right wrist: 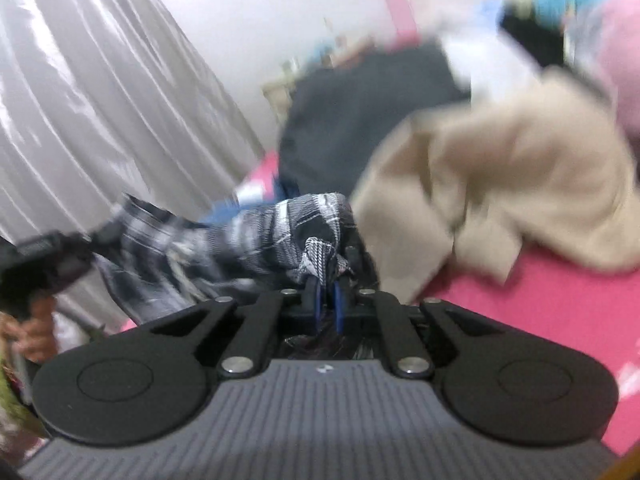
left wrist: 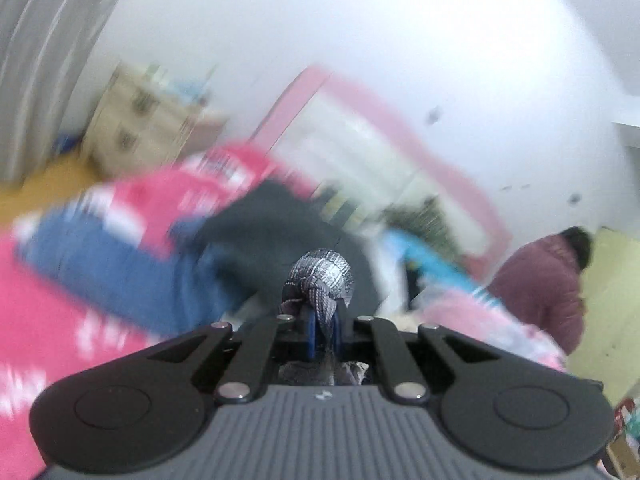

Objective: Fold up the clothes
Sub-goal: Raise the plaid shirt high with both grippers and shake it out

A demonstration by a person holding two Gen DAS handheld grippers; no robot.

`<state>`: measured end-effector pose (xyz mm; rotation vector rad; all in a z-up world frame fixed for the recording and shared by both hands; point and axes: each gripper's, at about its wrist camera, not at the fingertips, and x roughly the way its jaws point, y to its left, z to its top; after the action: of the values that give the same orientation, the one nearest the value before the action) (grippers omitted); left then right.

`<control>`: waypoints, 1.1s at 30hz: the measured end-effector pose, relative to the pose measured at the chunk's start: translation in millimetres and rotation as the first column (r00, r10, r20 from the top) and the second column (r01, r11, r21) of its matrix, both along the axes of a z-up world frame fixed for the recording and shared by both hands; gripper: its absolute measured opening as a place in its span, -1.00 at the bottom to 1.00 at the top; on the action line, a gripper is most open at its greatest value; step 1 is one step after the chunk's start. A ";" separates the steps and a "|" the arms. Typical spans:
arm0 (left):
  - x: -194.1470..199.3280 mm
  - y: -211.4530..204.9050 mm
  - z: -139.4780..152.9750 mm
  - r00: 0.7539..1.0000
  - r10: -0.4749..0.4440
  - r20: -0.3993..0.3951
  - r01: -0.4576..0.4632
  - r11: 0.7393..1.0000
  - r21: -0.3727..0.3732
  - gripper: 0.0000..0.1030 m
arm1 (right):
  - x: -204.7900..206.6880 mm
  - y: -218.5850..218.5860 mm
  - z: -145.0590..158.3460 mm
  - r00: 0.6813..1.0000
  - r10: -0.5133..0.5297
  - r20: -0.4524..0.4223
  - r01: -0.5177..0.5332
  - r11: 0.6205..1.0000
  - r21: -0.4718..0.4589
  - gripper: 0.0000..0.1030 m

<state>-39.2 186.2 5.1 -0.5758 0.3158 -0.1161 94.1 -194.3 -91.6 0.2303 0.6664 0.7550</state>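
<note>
My left gripper (left wrist: 323, 330) is shut on a bunched end of a grey plaid cloth (left wrist: 322, 276), held up in the air. My right gripper (right wrist: 327, 300) is shut on another part of the same grey plaid cloth (right wrist: 248, 236), which stretches off to the left toward the other gripper (right wrist: 36, 260) at the left edge. Both views are motion-blurred. A pile of clothes lies beyond: a dark grey garment (left wrist: 276, 220), a blue one (left wrist: 120, 264), and a beige one (right wrist: 508, 184).
A pink bedspread (right wrist: 540, 312) with white lettering lies under the clothes. A grey curtain (right wrist: 100, 100) hangs at the left. A person in a maroon jacket (left wrist: 548, 280) stands at the right. A pink headboard (left wrist: 400, 120) and a wooden dresser (left wrist: 136, 128) stand by the white wall.
</note>
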 end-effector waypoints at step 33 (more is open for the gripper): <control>-90.7 -321.1 476.1 0.667 -0.256 0.700 0.078 0.958 0.276 -0.83 | -133.8 -236.8 517.8 0.176 -0.595 0.784 0.418 0.766 0.488 -0.92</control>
<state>-130.0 -134.9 481.2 -0.2314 -0.4131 -0.4760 -39.7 -431.1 426.2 0.1258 -0.6110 0.1480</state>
